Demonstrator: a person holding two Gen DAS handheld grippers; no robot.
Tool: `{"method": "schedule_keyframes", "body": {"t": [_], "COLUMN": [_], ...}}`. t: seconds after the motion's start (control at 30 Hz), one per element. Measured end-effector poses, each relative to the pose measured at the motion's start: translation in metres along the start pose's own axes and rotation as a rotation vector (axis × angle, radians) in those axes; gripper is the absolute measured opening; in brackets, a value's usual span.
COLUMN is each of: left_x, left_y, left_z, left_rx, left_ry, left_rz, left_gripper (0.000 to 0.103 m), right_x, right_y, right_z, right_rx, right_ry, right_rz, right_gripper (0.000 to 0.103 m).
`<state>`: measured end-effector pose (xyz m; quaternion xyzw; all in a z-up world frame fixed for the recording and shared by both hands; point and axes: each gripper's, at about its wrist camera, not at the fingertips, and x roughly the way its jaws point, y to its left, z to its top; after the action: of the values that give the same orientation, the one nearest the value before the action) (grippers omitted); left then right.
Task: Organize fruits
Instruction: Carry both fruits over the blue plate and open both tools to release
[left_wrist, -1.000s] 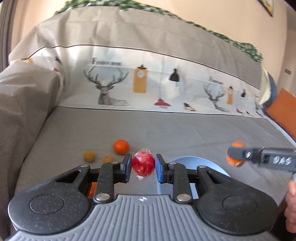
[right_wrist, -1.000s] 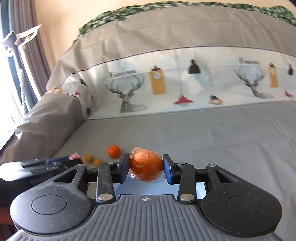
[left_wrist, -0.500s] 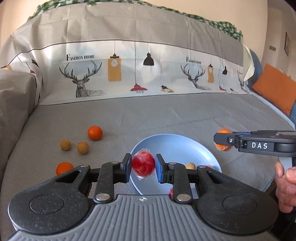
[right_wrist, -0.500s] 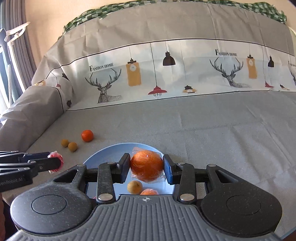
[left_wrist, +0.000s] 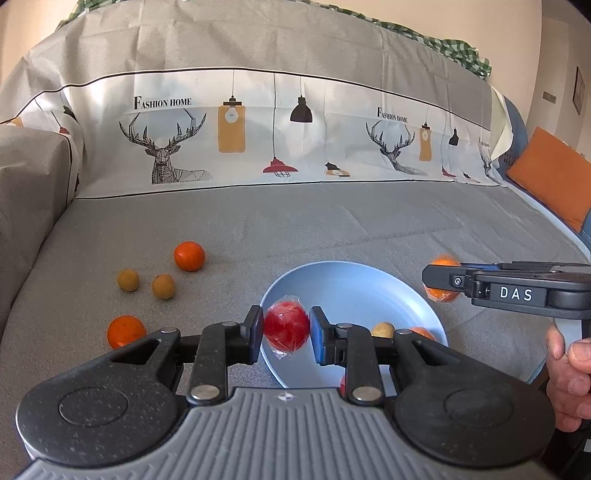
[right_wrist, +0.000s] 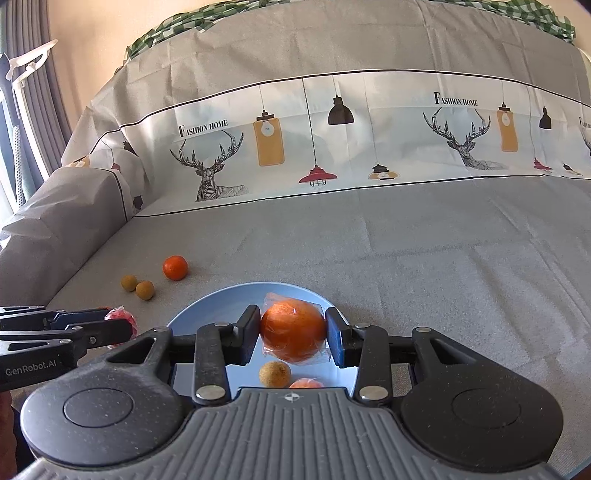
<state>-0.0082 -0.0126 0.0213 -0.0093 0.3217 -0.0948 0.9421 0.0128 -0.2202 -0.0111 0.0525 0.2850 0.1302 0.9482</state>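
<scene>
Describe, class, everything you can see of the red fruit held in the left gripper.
The red fruit is small, round and glossy, sealed in clear crinkled plastic wrap whose loose ends stick out above and below it. The left gripper is shut on it, one blue pad pressing each side. It hangs in the air over the near left rim of the blue plate, touching nothing else. The right wrist view shows only a sliver of it past the gripper's fingers. What kind of fruit it is cannot be told.

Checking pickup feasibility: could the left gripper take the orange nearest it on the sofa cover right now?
Probably not yet: the left gripper is shut on the wrapped red fruit. The orange itself lies unobstructed on the cover.
</scene>
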Motion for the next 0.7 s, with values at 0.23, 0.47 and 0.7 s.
{"method": "schedule_keyframes", "body": {"t": [0.23,0.47,0.7], "left_x": [0.004,0.015,0.018], "left_y": [-0.004,-0.01,-0.016], "left_z": [-0.001,-0.006,-0.009], "left_rx": [0.02,0.052,0.08], "left_ry": [0.011,0.042,0.047], "left_rz": [-0.01,-0.019,-0.027], "left_gripper": [0.029,0.029,0.03], "right_x": [0.002,0.005,0.007], "right_y": [0.003,0.007,0.009], "right_z": [-0.001,-0.002,-0.002], "right_rx": [-0.014,-0.035,-0.05], "right_ry": [0.005,0.018,0.024], "right_rz": [0.005,0.013,0.015], "right_gripper": [0.04,0.04,0.04]}}
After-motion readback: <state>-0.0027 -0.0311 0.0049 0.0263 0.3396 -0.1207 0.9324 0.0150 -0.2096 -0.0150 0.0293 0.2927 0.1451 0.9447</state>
